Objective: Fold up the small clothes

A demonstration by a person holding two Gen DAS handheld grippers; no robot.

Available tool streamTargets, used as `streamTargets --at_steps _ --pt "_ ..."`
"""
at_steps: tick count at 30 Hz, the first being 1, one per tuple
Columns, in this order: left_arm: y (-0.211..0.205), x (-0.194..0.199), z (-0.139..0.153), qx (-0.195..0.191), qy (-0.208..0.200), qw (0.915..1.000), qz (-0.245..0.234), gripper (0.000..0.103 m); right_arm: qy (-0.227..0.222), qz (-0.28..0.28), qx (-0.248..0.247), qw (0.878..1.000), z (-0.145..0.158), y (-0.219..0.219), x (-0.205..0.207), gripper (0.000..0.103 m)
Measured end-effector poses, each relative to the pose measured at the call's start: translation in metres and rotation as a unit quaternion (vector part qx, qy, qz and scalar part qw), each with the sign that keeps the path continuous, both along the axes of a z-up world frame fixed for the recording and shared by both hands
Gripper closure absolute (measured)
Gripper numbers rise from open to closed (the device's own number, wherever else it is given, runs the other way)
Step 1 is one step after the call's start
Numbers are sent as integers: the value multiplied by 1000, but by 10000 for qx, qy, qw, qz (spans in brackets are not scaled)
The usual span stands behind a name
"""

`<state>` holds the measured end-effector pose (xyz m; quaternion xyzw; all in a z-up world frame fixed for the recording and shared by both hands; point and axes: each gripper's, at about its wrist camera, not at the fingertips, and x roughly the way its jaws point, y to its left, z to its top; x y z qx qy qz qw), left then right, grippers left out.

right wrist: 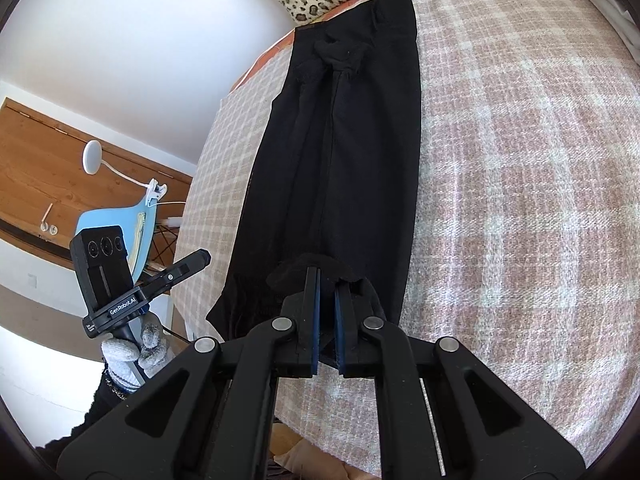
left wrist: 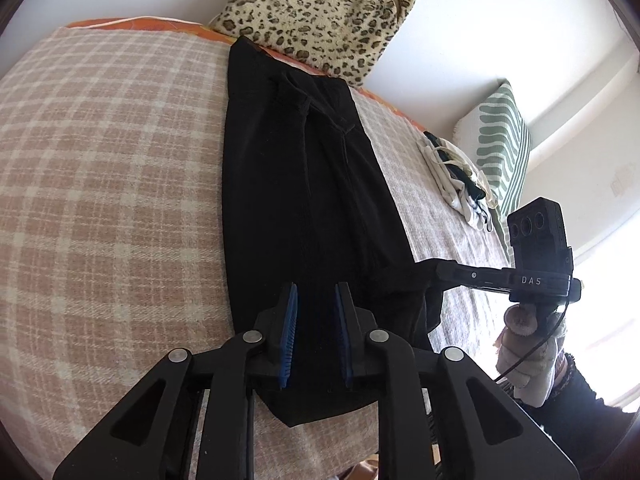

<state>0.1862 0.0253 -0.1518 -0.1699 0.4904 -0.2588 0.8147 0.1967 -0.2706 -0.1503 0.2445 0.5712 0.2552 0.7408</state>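
Your right fingers clamp the black garment's near edge; your left fingers stand apart over it on the bed.

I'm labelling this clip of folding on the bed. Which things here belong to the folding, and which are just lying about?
In the job:
- black garment
- left gripper, open over it
- right gripper, shut on its near end

Lying about:
- leopard-print bag
- pile of light clothes
- striped cushion
- checked blanket
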Motion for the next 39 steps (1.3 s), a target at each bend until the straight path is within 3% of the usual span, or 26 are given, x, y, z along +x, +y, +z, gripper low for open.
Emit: streamTargets --at_steps 6,10,13,15,16,22,32,39 --pt "-10 -16 -12 542 -178 9977 -367 76 83 62 4 9999 -7 5 2 96" --pt "-16 -20 -22 619 -122 9966 -528 76 117 27 -14 9999 -8 9 4 96" --pt "-15 -22 -27 457 -69 9976 -522 77 131 20 -37 9999 -9 9 4 96" --pt "-14 -25 -27 460 -131 9976 -508 94 152 -5 -37 9999 -11 8 4 96" --pt "-13 -26 -26 456 -174 9977 -479 99 158 -1 -23 9999 -12 5 4 96" --pt "-6 -30 -10 334 -528 9976 -282 100 110 -38 63 9999 -7 -3 3 96" --pt "2 2 12 81 -893 9958 205 100 88 -103 272 9995 4 -8 25 96" --pt "5 29 -3 307 -863 9944 521 100 562 -375 675 9954 -15 -19 54 96"
